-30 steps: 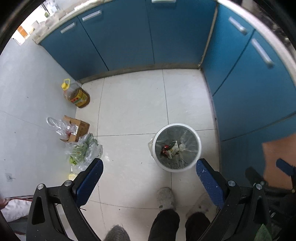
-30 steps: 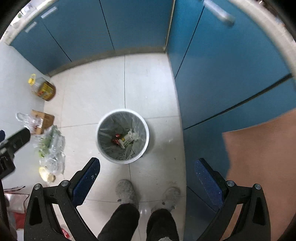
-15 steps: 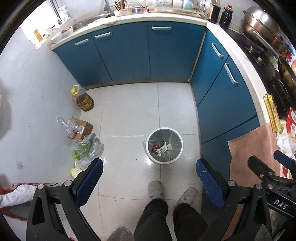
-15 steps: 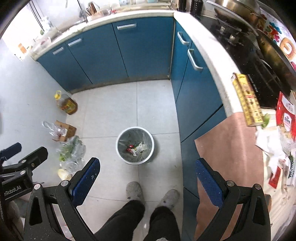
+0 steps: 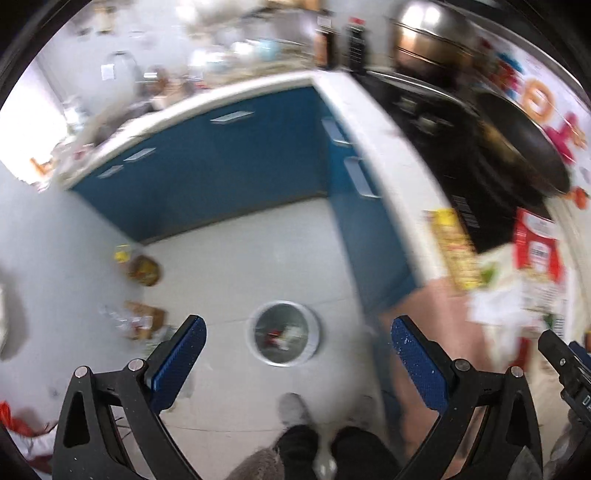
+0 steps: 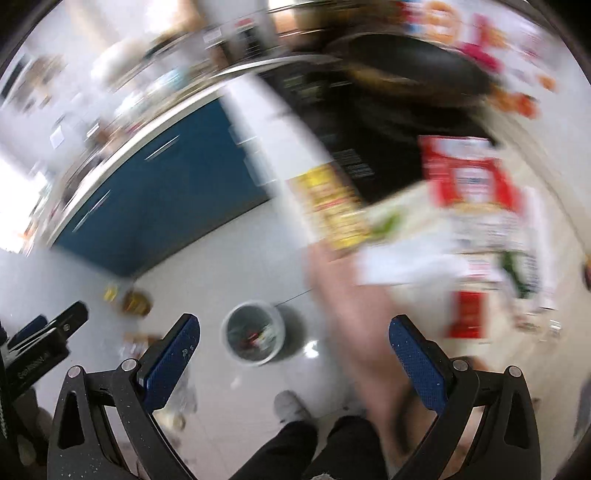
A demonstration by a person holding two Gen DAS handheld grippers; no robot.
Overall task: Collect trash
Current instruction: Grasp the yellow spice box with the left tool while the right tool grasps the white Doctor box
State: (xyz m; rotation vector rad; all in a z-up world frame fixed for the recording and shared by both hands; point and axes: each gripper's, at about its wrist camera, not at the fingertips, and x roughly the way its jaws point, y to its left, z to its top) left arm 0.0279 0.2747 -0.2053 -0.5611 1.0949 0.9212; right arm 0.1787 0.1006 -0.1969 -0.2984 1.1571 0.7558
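Note:
A round white trash bin (image 5: 283,333) (image 6: 255,336) stands far below on the tiled floor, with wrappers inside it. My left gripper (image 5: 295,349) hangs open and empty high above the bin. My right gripper (image 6: 293,349) is open and empty too, beside the counter edge. On the pinkish counter top (image 6: 343,280) lie several pieces of trash: a yellow packet (image 5: 456,247) (image 6: 332,205), a red and white packet (image 5: 537,245) (image 6: 469,173), white paper (image 6: 406,254) and a small red wrapper (image 6: 467,314). Both views are blurred by motion.
Blue cabinets (image 5: 229,166) line the far wall and the right side. A black hob with a dark pan (image 5: 517,147) and a steel pot (image 5: 432,33) sits on the counter. An oil bottle (image 5: 142,267), a cardboard box (image 5: 144,319) and a person's legs and shoes (image 5: 295,413) are on the floor.
Both grippers have risen and tilted up from the bin toward the counter on the right. The bin looks smaller, and the counter's trash has come into view. Both stay open.

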